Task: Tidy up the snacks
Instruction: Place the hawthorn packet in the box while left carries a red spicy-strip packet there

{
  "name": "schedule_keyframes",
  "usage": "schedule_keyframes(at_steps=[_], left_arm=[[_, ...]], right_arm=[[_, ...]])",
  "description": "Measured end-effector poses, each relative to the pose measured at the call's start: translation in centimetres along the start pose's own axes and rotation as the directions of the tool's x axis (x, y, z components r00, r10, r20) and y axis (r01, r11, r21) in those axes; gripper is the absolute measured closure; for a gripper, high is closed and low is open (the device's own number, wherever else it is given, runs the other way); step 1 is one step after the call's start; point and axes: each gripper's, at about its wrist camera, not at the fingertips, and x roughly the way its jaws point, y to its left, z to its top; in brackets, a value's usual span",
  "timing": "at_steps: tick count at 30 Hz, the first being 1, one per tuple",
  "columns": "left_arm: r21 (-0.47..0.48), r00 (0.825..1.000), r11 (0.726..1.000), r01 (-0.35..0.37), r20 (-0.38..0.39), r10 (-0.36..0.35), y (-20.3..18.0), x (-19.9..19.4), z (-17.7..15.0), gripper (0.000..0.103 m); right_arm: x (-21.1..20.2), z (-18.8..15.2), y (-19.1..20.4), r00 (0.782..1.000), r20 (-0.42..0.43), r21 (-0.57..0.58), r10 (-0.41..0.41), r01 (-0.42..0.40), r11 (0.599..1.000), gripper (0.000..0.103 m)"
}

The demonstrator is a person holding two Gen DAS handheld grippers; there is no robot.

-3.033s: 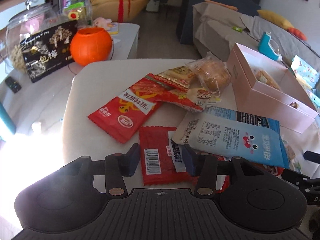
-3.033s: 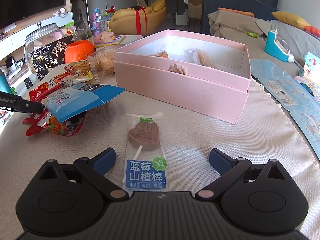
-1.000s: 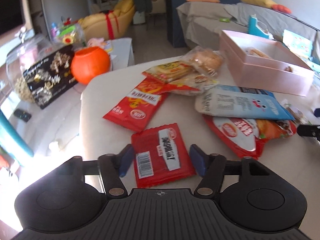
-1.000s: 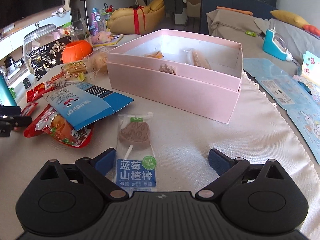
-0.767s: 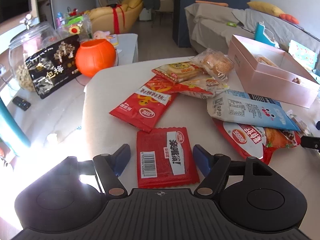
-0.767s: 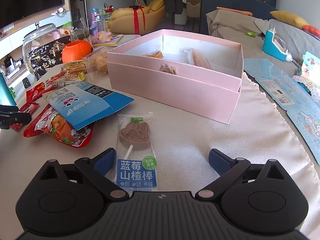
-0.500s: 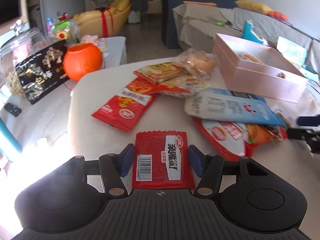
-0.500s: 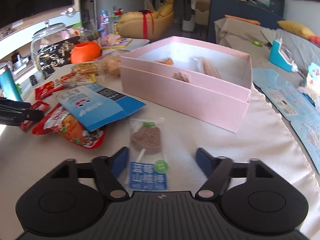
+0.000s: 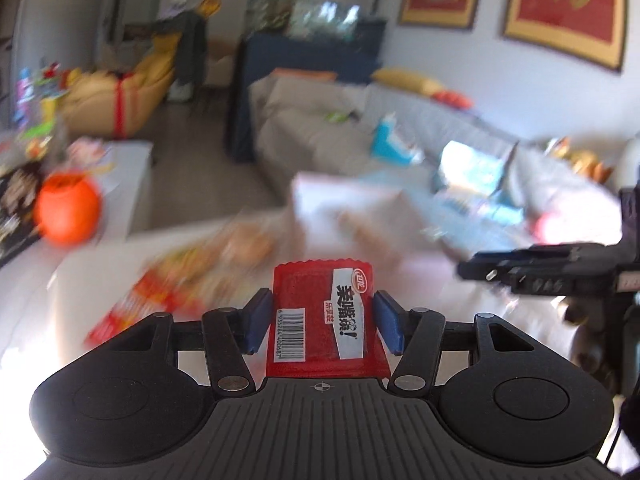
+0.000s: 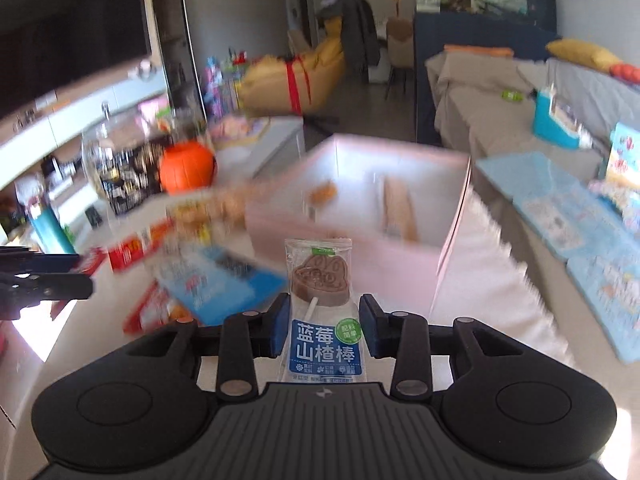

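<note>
Both wrist views are smeared by motion; only what sits between the fingers reads sharp.

Left gripper (image 9: 323, 322): I have the red snack packet (image 9: 325, 320) between the blue pads, barcode and white label facing the camera. The pads press on both side edges of the packet, so the jaws stand wide but are closed on it, having just narrowed a little onto it. The packet is clear of the table (image 9: 80, 280), held out ahead of the gripper body with its top edge free.

Right gripper (image 10: 323, 328): I have the lollipop packet (image 10: 322, 312) clamped by its lower, blue-labelled part. The jaws have just been closing and now sit narrow, one pad against each side of the wrapper. The brown moulded lollipop and its stick stand upright above the pads, off the tablecloth (image 10: 492, 272).

Ahead of the right gripper lies the pink box (image 10: 360, 264), open-topped, with a few blurred items inside. To its left, a loose heap of other packets on the table, among them a blue one (image 10: 224, 280) and a red one (image 10: 132, 252); details too blurred to read. An orange pumpkin-shaped pot (image 10: 186, 166) stands further back at left.

Each gripper shows at the edge of the other's view, well apart from it.
</note>
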Motion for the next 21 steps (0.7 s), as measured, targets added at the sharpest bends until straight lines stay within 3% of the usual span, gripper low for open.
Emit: schedule_keyframes(at_steps=[3,5,6,7,10,14,17,19,21], left_arm=[[-0.039,0.989,0.993,0.115,0.094,-0.111,-0.5,4.0,5.8,0.037],[-0.118,0.984,0.977,0.177,0.056,-0.171,0.3,8.6,8.5,0.037],[-0.147,0.983,0.973,0.181,0.009,-0.182,0.6,11.2,9.1,0.037],[-0.163,0.983,0.971,0.172,-0.032,-0.18,0.9,13.6,9.2,0.038],[-0.157,0.985,0.976,0.149,-0.059,-0.16,1.5,17.1,7.8,0.038],[-0.144,0.979,0.976,0.163,-0.101,-0.178,3.1,18.2,5.8,0.038],[-0.137,0.957,0.967,0.215,-0.17,-0.236,3.3,19.3,4.4,0.039],[-0.124,0.97,0.976,0.179,-0.141,-0.196,3.2,19.2,4.0,0.039],[-0.083,0.994,0.993,0.08,-0.074,-0.086,3.0,18.4,4.1,0.039]], right_arm=[[-0.8,4.9,-0.2,0.995,0.085,-0.031,-0.046,0.049,0.998,0.065],[-0.4,7.8,-0.4,0.987,0.138,-0.052,-0.079,0.086,0.995,0.054],[0.2,8.8,-0.5,0.986,0.145,-0.065,-0.086,0.096,0.993,0.03],[1.0,9.5,-0.8,0.984,0.143,-0.075,-0.105,0.117,0.99,0.016],[2.8,8.9,-1.7,0.975,0.124,-0.063,-0.187,0.195,0.979,0.016],[3.7,5.1,-2.3,0.989,0.043,-0.052,-0.14,0.142,0.988,0.016],[5.3,3.3,-1.3,0.99,0.0,-0.09,-0.141,0.141,0.986,0.016],[6.4,2.8,-0.3,0.993,-0.019,-0.106,-0.117,0.115,0.988,0.016],[7.4,2.0,1.0,0.994,-0.035,-0.121,-0.099,0.095,0.988,0.016]])
